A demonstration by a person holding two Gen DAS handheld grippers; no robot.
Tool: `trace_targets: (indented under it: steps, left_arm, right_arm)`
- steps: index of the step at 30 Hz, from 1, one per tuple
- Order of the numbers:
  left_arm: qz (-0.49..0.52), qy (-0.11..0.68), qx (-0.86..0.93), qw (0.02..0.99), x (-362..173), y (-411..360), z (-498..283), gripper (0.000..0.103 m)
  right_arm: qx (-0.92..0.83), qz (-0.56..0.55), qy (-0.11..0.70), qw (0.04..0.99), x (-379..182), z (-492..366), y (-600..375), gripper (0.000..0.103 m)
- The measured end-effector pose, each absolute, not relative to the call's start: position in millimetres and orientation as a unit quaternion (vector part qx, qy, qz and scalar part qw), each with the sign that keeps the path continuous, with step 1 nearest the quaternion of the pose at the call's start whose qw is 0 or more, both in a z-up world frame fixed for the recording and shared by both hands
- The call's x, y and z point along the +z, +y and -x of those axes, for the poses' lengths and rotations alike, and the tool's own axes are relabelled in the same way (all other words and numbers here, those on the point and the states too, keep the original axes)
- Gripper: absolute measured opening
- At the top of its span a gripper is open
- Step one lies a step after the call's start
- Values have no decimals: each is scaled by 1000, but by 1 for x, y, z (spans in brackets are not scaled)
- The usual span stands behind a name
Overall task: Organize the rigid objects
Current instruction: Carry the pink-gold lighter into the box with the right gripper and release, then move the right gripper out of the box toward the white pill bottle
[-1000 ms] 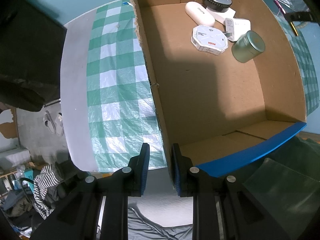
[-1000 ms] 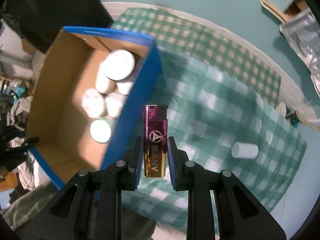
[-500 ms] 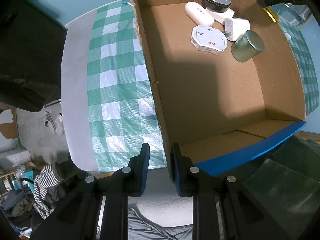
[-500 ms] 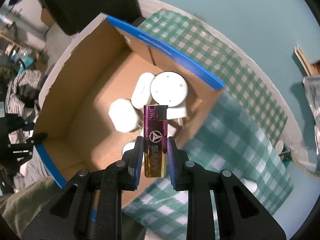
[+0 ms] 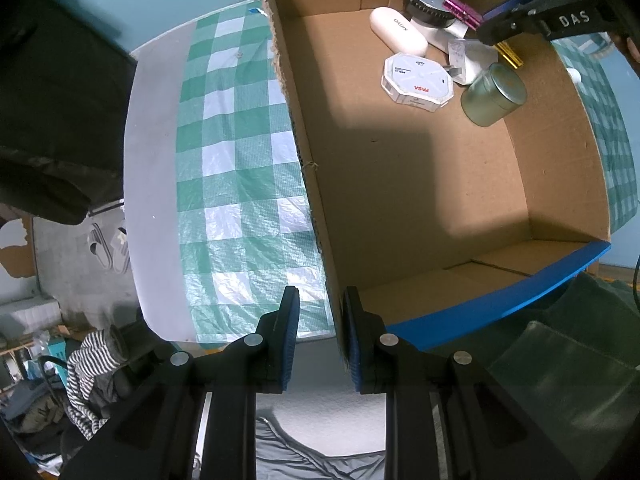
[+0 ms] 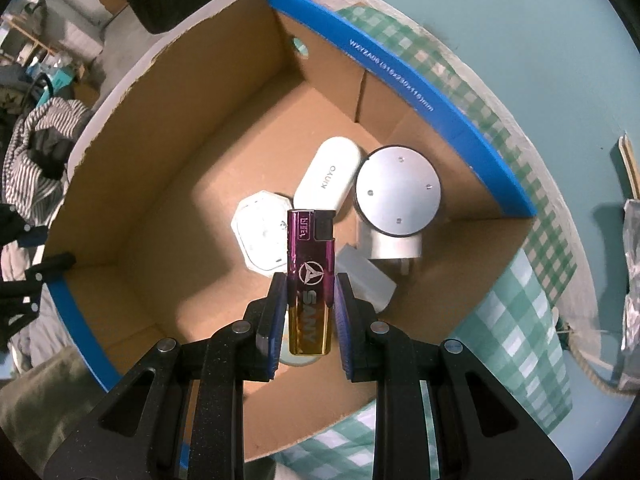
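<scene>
My right gripper is shut on a purple and gold lighter marked SANY and holds it upright above the open cardboard box. In the left wrist view the lighter and right gripper hang over the box's far corner. My left gripper is shut on the box's near wall. Inside lie a white oval case, a round grey-topped device, a white octagonal box, a white plug and a green-tinted jar.
The box stands on a green and white checked cloth over a round table. Striped clothing lies on the floor below. A foil bag sits at the right edge.
My right gripper has carried the lighter from over the cloth beside the box to above the objects inside the box. My left gripper has kept its hold on the box wall.
</scene>
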State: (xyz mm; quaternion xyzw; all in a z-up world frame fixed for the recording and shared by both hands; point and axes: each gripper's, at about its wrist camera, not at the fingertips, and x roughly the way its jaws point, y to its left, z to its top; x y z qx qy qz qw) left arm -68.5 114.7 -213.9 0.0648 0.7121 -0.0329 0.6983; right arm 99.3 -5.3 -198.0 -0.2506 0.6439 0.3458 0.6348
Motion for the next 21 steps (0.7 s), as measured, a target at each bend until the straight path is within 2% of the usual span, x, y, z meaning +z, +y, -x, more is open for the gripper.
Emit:
trace_targets:
  steps: [9,16,21]
  left_arm:
    - [-69,712,-33,698,-214,114,68,22]
    - [-67,712,-33,698,-213,114,68,22]
    - [-66,713,-37,697,-213,114,68,22]
  right_arm:
    - [341,247,643,640,-198,-98,-9,23]
    - [340,237,629,658,-173,-95,-15,43]
    - [336,228,620,671,-153,-93,-25,49]
